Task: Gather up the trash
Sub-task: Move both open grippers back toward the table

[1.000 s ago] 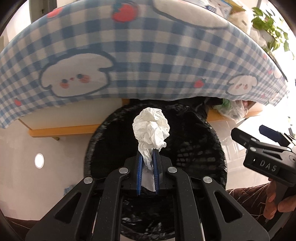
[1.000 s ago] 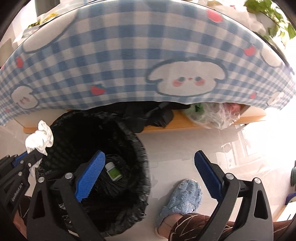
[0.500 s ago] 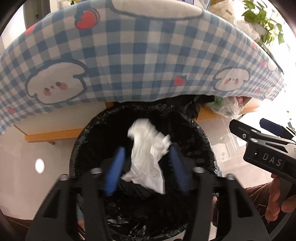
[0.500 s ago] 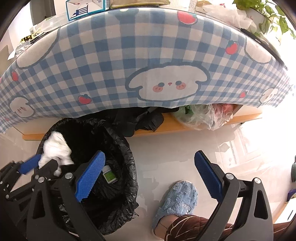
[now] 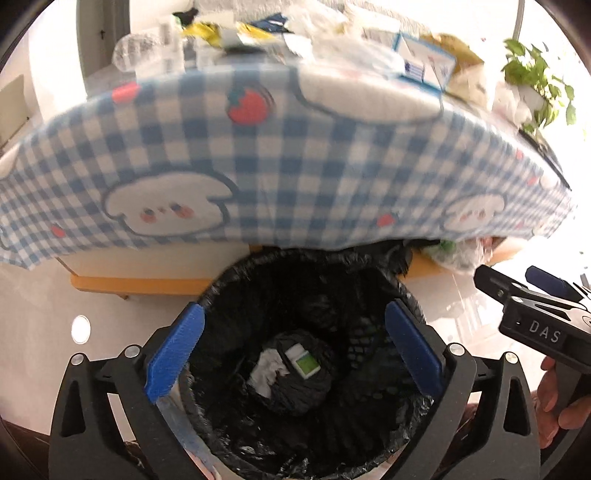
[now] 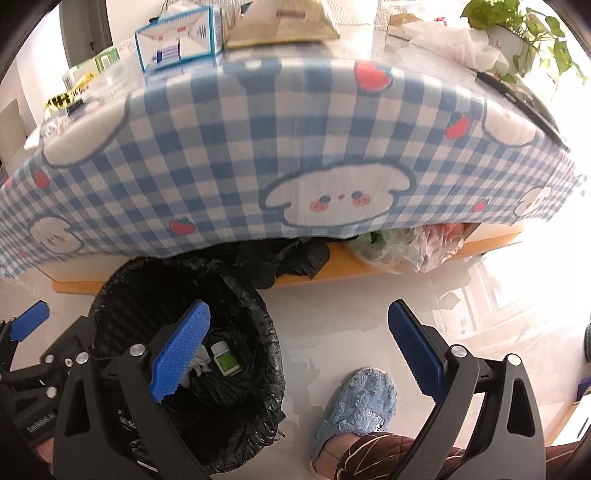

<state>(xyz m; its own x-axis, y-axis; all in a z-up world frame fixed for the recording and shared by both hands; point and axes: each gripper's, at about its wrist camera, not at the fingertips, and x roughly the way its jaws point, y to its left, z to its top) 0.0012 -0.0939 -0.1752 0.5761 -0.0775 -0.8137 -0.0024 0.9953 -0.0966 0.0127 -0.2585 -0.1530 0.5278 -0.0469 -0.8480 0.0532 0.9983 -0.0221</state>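
My left gripper (image 5: pixel 293 314) hangs over the black-lined trash bin (image 5: pixel 402 291). Its jaws are opening wide and nothing is between the blue pads. A crumpled white tissue (image 5: pixel 266 371) lies at the bottom of the bin beside a small green-and-white container (image 5: pixel 304 363). My right gripper (image 6: pixel 298 314) is open and empty above the floor just right of the bin (image 6: pixel 122 280). In the right wrist view the tissue (image 6: pixel 201 360) and the container (image 6: pixel 225 358) also show inside the bin. More litter lies on the table, including a blue-and-white carton (image 6: pixel 177 40).
A table under a blue checked cloth (image 6: pixel 258 147) stands right behind the bin, with a potted plant (image 6: pixel 517 33) at its right end. A clear plastic bag (image 6: pixel 406 247) sits on the shelf below. A person's foot in a blue slipper (image 6: pixel 354 402) rests on the floor.
The left gripper opened and let go of the tissue, which fell into the bin. Both grippers rose, bringing the tabletop into view.
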